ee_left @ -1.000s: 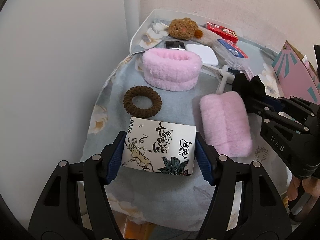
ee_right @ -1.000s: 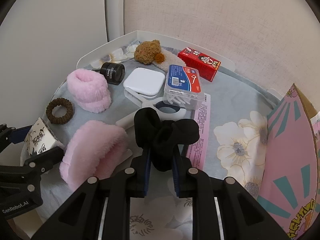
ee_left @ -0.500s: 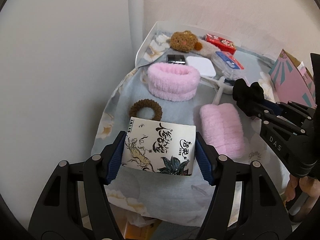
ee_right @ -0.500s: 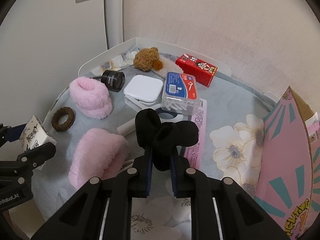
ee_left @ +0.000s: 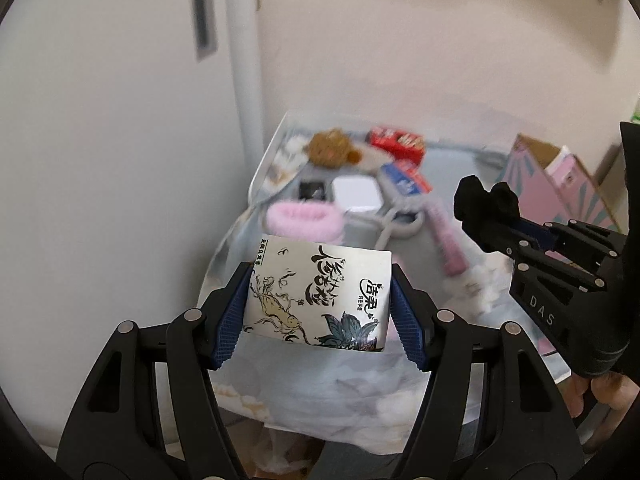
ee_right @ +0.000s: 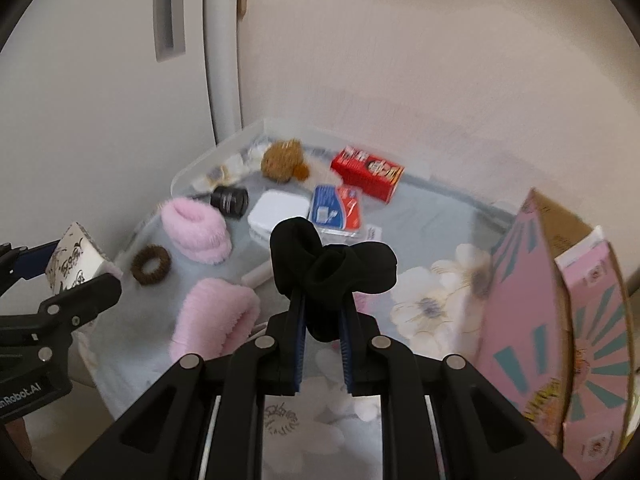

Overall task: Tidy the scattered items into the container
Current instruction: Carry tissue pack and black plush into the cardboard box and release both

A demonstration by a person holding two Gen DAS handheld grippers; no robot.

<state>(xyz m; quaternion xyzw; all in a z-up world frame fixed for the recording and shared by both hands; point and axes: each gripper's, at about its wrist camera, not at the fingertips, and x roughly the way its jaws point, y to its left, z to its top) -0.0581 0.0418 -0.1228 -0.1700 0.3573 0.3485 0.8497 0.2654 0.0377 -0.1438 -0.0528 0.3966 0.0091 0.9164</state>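
My left gripper (ee_left: 320, 304) is shut on a white tissue pack (ee_left: 318, 294) printed with ink drawings, held up above the table's near left edge. The same tissue pack (ee_right: 74, 258) shows at far left in the right wrist view. My right gripper (ee_right: 322, 312) is shut on a black fabric scrunchie (ee_right: 332, 264), also lifted; the black scrunchie (ee_left: 486, 210) appears at right in the left wrist view. A pink cardboard box (ee_right: 560, 320) with open flaps stands at the right. On the flowered cloth lie two pink fluffy bands (ee_right: 198, 228) (ee_right: 214, 322) and a brown hair tie (ee_right: 152, 265).
At the back of the white tray (ee_right: 224, 148) lie a brown plush toy (ee_right: 284, 158), a red carton (ee_right: 368, 172), a blue-labelled clear box (ee_right: 338, 210), a white case (ee_right: 278, 212) and a black jar (ee_right: 230, 200). Walls close in behind and at left.
Both grippers have risen with their loads; the table and its items look smaller and farther below. The tissue pack and the scrunchie stay gripped as before.
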